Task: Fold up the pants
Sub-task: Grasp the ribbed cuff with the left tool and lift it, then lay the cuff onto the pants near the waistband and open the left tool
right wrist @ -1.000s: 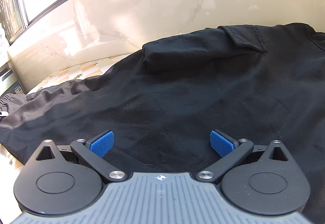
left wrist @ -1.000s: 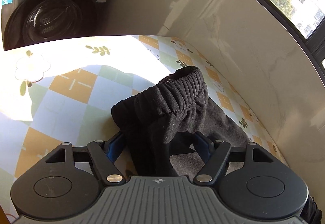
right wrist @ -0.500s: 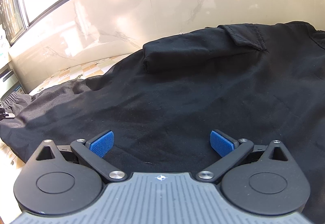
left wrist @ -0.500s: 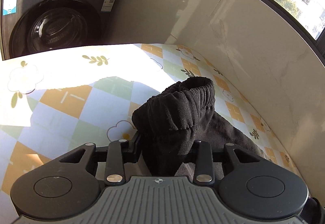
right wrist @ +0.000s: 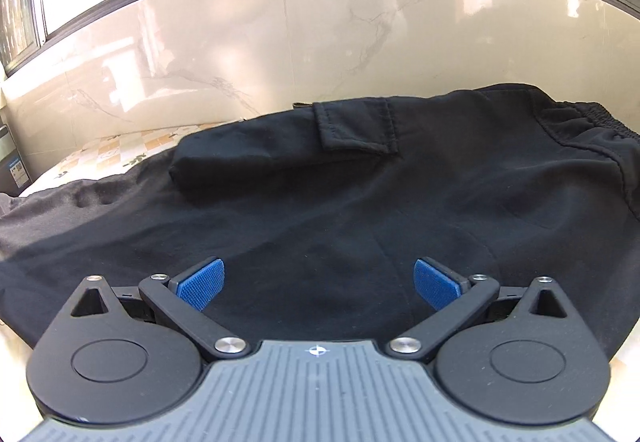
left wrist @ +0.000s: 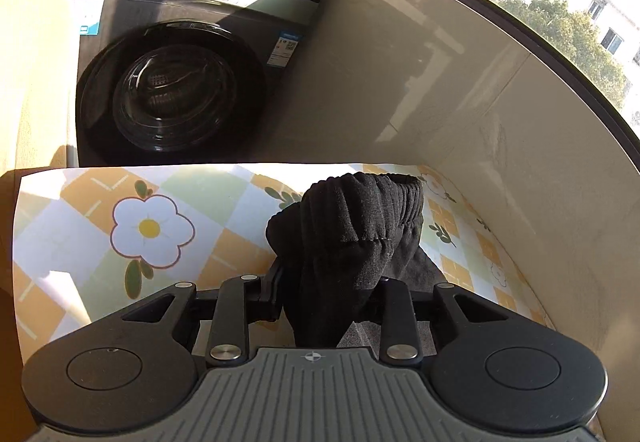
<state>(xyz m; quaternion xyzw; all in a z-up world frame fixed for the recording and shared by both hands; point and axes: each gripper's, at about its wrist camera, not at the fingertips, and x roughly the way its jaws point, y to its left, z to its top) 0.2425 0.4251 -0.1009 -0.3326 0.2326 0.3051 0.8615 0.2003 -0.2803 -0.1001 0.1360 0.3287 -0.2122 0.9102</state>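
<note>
Left gripper [left wrist: 328,294] jaws were closing, pads already pinching the bunched elastic cuff [left wrist: 360,217] of one leg, cuff standing up off the table; right gripper [right wrist: 318,282] jaws stood wide apart, blue pads [right wrist: 200,284] hovering over the fabric with nothing between them. Black pants [right wrist: 320,201] lay spread across the floral tablecloth [left wrist: 140,226], waistband [right wrist: 592,125] at far right of the right view, cargo pocket flap [right wrist: 356,125] on top, marble wall [right wrist: 280,41] just behind; washing machine [left wrist: 180,61] beyond the table end. Handling call: soft, light, limp cloth; sags and slides over itself, no fragility; best held at the thick ribbed cuff or waistband elastic, not mid-panel, where a pinch likely takes one layer only.
</note>
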